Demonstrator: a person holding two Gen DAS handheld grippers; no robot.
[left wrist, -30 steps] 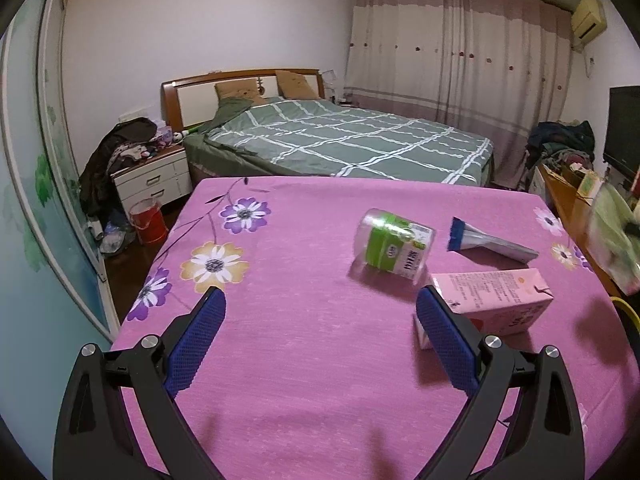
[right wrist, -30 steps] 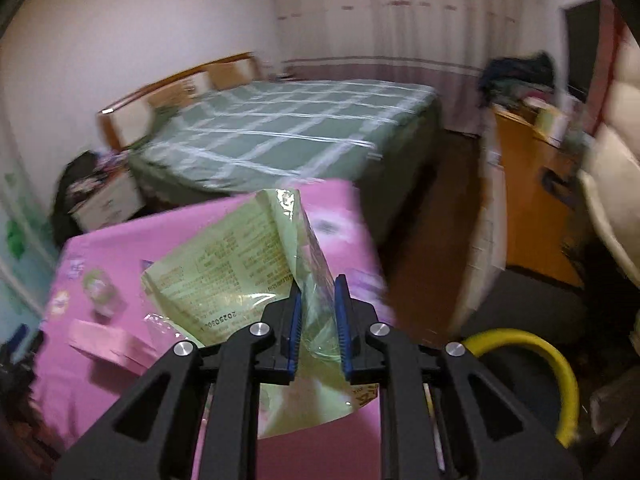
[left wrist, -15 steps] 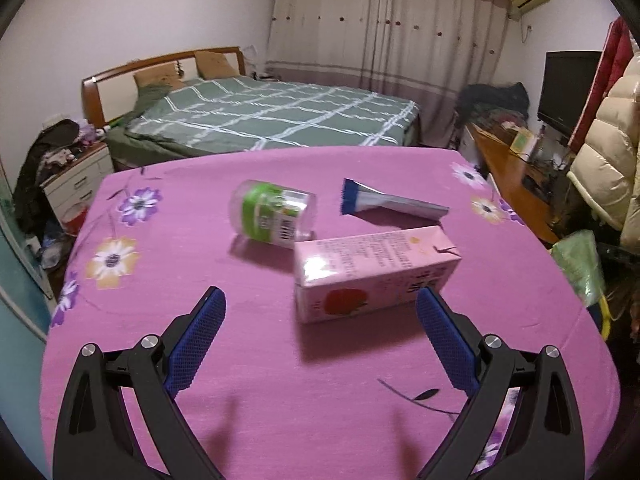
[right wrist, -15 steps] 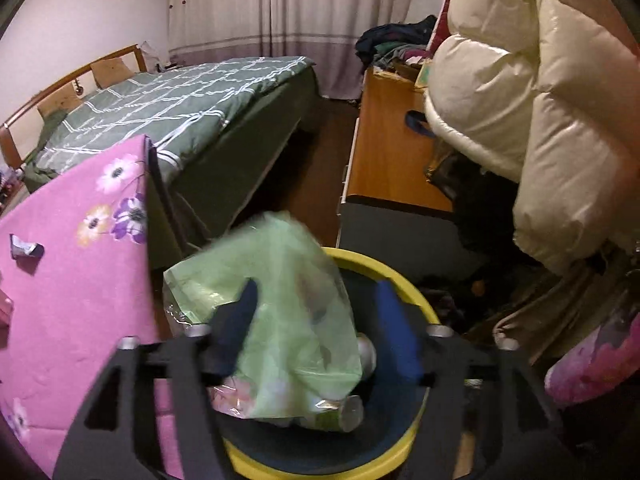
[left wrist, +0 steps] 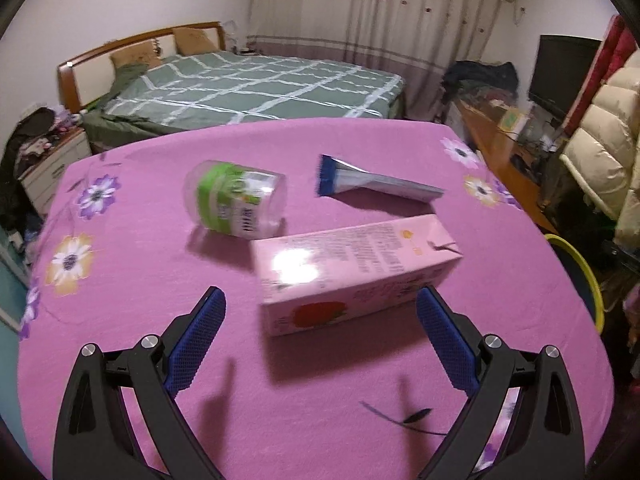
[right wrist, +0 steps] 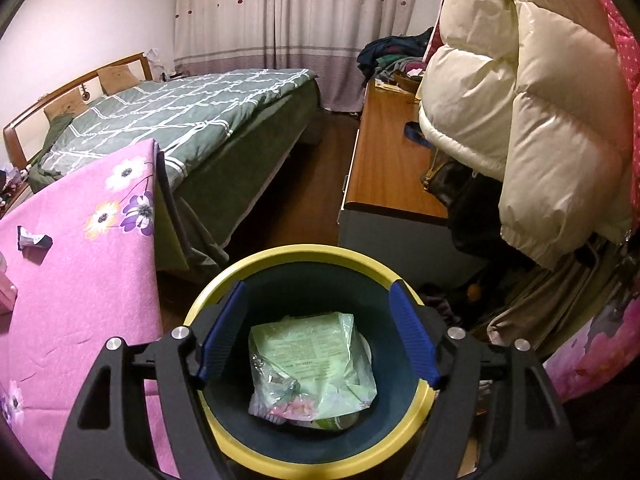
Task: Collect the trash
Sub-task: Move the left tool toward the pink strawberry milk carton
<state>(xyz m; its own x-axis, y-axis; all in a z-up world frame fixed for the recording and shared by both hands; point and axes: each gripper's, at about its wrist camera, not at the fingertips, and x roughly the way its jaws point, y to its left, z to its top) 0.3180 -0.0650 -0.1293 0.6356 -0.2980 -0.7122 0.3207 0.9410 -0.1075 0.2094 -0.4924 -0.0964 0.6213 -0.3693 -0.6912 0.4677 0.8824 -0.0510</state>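
The green bag (right wrist: 316,364) lies in the bin (right wrist: 304,254) below the right hand-held gripper (right wrist: 316,328), jaws just spread, empty.

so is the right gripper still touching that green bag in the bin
Apart. The right wrist view shows the right gripper with jaws just opened wide, and the green bag lying down inside the bin, clear of both pads.

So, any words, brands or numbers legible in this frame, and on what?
None reads clearly.
Pink carton: dense lines of print on top, too small and blurred to read.
Clear jar: large characters on its green-and-white label, blurred.
Green bag in the bin: block of print, too small.
Blue-ended wrapper: no text visible.
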